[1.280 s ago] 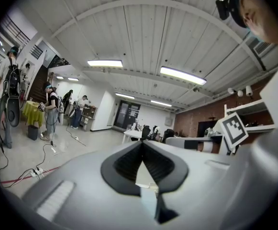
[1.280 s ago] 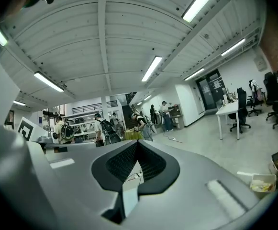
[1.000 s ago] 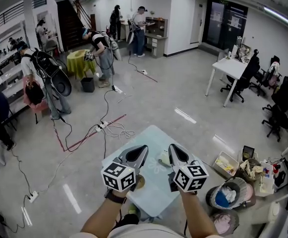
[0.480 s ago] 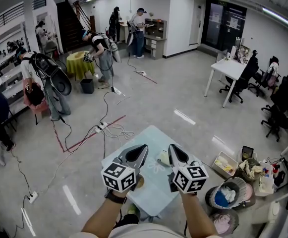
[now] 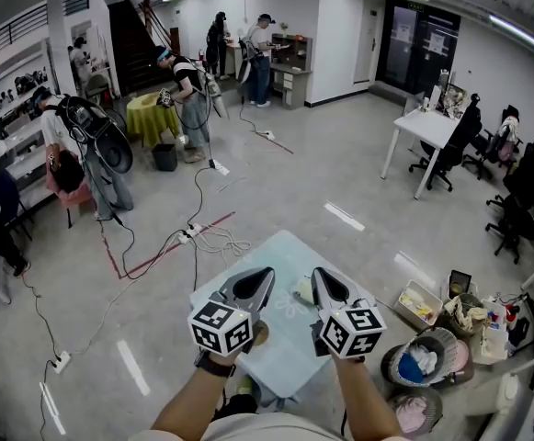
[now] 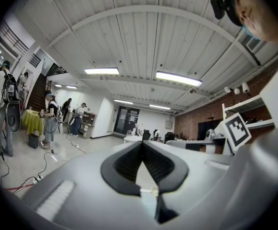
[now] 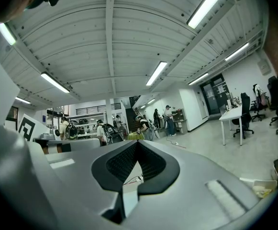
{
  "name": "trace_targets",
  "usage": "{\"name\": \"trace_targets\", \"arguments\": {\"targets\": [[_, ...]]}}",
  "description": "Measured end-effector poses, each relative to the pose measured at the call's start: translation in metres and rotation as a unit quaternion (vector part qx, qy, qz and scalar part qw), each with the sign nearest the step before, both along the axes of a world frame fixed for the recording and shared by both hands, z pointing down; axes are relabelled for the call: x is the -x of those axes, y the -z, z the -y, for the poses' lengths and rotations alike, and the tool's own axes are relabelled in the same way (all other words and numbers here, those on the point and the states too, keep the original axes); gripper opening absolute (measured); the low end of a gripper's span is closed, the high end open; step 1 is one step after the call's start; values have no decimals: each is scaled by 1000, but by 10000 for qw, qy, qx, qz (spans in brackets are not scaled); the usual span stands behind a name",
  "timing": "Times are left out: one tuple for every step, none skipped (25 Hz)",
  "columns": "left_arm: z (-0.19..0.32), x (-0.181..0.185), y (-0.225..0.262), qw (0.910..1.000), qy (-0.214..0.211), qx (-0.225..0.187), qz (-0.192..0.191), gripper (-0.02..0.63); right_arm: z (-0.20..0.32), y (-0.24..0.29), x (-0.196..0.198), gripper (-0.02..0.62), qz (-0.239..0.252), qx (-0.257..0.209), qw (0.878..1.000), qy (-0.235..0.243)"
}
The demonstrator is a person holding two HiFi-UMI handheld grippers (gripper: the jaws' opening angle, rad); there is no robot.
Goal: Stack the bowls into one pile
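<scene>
1. The fingers of the left gripper are clenched: the dark ribbed pads meet at the tips and nothing sits between them.
2. The fingers of the right gripper are shut the same way, tip to tip and empty.
3. In the head view both grippers are held side by side and pointing forward, the marker cubes nearest the camera. They hang over a small pale desk.
4. On the desk, what looks like a pale bowl lies between the two grippers. What looks like a brown bowl peeks out from under the left gripper and is mostly hidden. The two are apart, not piled, and their shapes are too small to make out well.
5. Cables trail across the shiny floor beyond the desk.
6. Farther off, people with backpacks stand at the left. A white table with office chairs stands at the right, and bins sit near the desk's right corner.
</scene>
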State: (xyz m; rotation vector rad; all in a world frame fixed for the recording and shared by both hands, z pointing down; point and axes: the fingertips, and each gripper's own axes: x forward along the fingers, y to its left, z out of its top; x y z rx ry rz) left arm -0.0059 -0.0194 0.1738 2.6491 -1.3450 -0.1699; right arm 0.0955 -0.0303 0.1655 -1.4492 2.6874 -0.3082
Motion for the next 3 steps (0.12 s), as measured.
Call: {"name": "trace_targets", "arguments": {"targets": [[-1, -1, 1, 10000, 4, -8, 3, 6, 0, 0, -1, 9, 3, 2, 10000, -1], [-1, -1, 1, 10000, 7, -17, 6, 6, -1, 0, -1, 9, 4, 4, 10000, -2], [-2, -2, 2, 10000, 9, -25, 9, 6, -1, 0, -2, 9, 5, 7, 10000, -3]]}}
